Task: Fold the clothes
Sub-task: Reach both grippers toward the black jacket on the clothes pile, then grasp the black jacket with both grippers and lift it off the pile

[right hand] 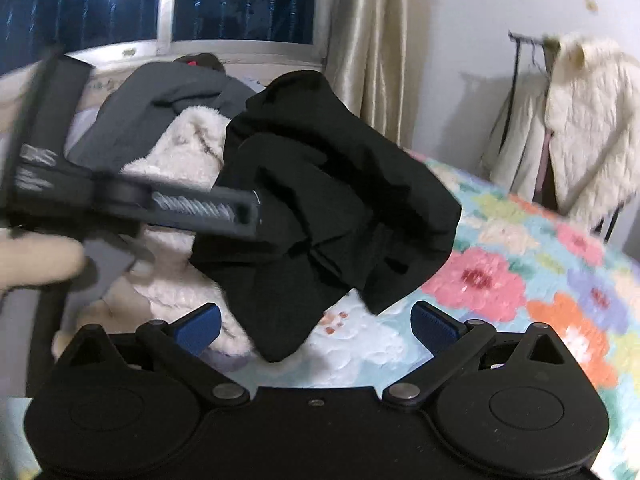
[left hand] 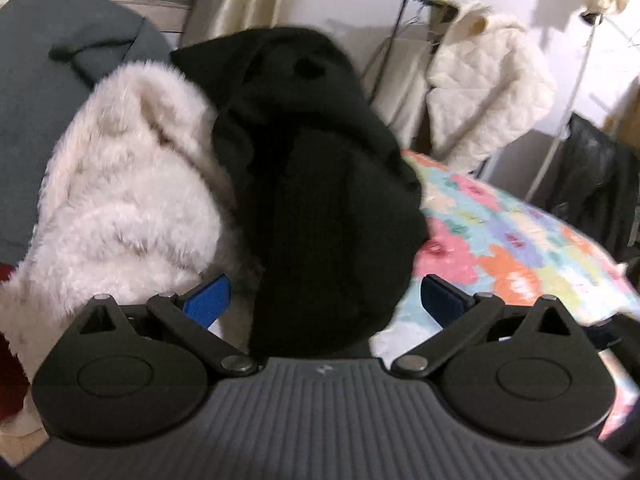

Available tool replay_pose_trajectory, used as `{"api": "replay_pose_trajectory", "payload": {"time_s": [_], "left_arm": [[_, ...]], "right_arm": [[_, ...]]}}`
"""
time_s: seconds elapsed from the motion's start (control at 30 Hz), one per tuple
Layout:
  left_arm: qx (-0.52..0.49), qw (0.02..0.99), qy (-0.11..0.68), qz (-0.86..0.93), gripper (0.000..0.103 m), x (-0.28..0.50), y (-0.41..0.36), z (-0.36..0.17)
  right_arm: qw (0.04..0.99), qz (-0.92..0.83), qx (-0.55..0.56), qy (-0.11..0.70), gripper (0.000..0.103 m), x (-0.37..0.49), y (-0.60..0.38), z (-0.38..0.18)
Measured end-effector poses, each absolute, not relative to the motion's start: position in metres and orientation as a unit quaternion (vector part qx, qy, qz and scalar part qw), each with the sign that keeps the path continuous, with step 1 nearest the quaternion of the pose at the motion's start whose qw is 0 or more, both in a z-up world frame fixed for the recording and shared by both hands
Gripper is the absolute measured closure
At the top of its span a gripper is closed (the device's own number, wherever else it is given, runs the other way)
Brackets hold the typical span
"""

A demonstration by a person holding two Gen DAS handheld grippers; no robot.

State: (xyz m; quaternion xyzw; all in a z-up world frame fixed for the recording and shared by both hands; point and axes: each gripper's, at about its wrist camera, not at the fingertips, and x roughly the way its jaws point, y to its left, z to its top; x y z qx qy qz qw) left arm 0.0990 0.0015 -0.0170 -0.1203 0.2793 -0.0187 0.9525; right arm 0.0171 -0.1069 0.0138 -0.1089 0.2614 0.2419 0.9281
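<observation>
A bunched black knit garment rises from the flowered bedspread, partly over a fluffy white coat. My left gripper is open, and the black cloth fills the wide gap between its blue fingers. In the right wrist view the left tool's body comes in from the left, its tip buried in the black garment. My right gripper is open just in front of the garment's lower fold and holds nothing. I cannot tell whether the cloth is resting or lifted.
A grey garment lies behind the fluffy coat. A white quilted jacket hangs on a rack by the wall at the right. A window and a curtain stand behind the bed. A cream sleeve shows at the left.
</observation>
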Motion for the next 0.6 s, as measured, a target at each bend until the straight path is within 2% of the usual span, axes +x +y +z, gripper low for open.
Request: {"api": "replay_pose_trajectory", "payload": {"time_s": [0.07, 0.13, 0.2, 0.23, 0.27, 0.3, 0.5, 0.6], "left_arm": [[-0.080, 0.943, 0.323, 0.011, 0.000, 0.114, -0.002, -0.035], [-0.047, 0.944, 0.325, 0.017, 0.002, 0.117, -0.005, -0.044], [-0.017, 0.949, 0.314, 0.027, 0.016, 0.116, -0.009, -0.048], [-0.011, 0.951, 0.308, 0.028, 0.038, 0.113, -0.011, -0.047], [-0.016, 0.952, 0.306, 0.020, 0.049, 0.110, -0.010, -0.047], [-0.021, 0.952, 0.305, 0.013, 0.052, 0.108, -0.010, -0.047], [-0.016, 0.957, 0.290, 0.003, 0.052, 0.092, -0.006, -0.050], [-0.041, 0.960, 0.278, 0.007, 0.049, 0.083, 0.002, -0.056]], "right_arm": [[0.928, 0.240, -0.131, 0.251, 0.001, 0.019, -0.105, 0.017], [0.928, 0.239, -0.152, 0.241, 0.001, 0.021, -0.103, 0.020], [0.930, 0.240, -0.153, 0.232, 0.001, 0.024, -0.108, 0.029], [0.931, 0.244, -0.145, 0.229, 0.001, 0.026, -0.110, 0.033], [0.931, 0.250, -0.131, 0.230, 0.001, 0.030, -0.112, 0.037], [0.931, 0.258, -0.113, 0.234, 0.001, 0.036, -0.114, 0.041], [0.904, 0.321, 0.041, 0.280, 0.001, 0.088, -0.107, 0.054], [0.883, 0.333, 0.078, 0.322, 0.001, 0.120, -0.092, 0.044]]}}
